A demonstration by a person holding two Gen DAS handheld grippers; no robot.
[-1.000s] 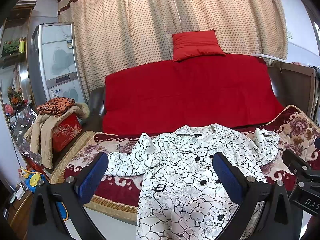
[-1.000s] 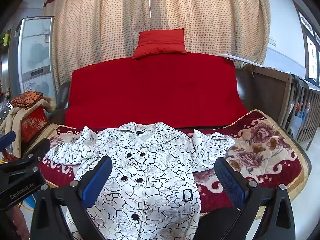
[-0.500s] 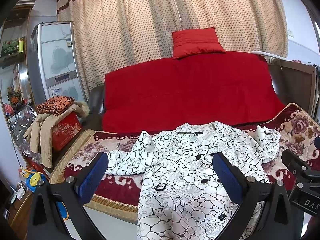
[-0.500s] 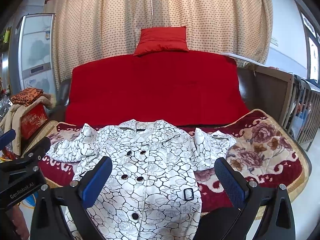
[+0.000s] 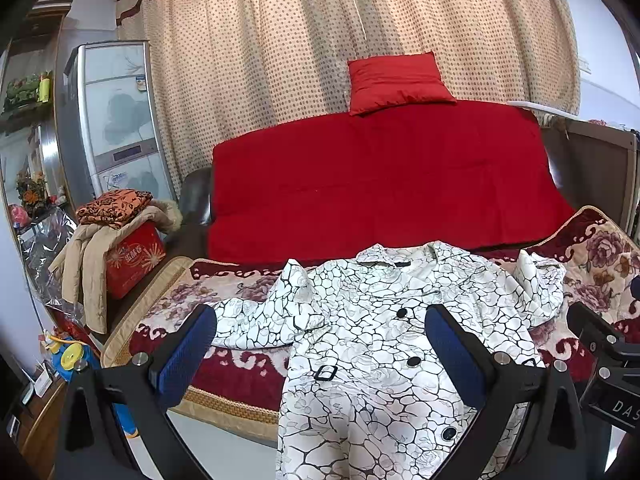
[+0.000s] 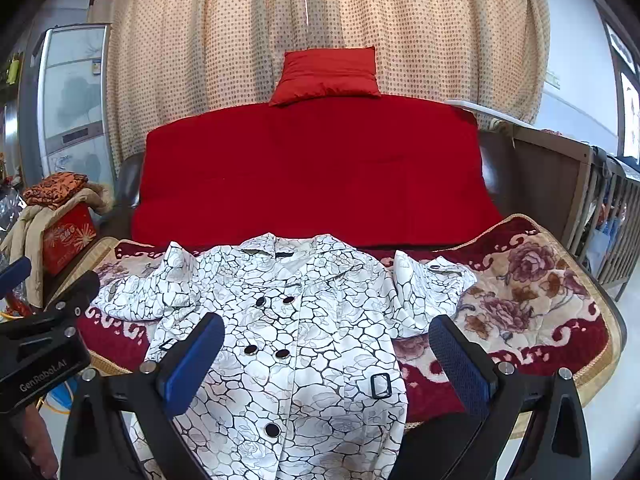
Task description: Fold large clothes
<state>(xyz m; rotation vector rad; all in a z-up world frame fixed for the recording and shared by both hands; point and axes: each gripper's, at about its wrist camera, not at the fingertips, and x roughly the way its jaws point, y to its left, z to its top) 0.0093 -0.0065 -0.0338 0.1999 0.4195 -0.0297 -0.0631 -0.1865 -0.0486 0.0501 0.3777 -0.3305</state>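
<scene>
A white coat [image 5: 380, 320] with a black crackle pattern and dark buttons lies face up on the floral blanket [image 5: 240, 364] of a sofa seat, collar toward the backrest, hem hanging over the front edge. Both sleeves are bunched beside the body. My left gripper [image 5: 320, 352] hovers open above the coat's lower left front, nothing between its blue pads. The same coat [image 6: 304, 320] fills the right wrist view, where my right gripper [image 6: 328, 360] hangs open over its lower front. Neither gripper touches the cloth.
A red cover [image 5: 380, 184] drapes the sofa backrest with a red cushion [image 5: 396, 80] on top, before dotted curtains. Left of the sofa stands a red box [image 5: 132, 256] heaped with a beige jacket and orange cloth, and a fridge [image 5: 112, 120]. A wooden crib [image 6: 592, 208] stands at right.
Both views have tilted slightly upward, so the coat and sofa sit a little lower in frame. Both grippers stay open and the coat has not moved.
</scene>
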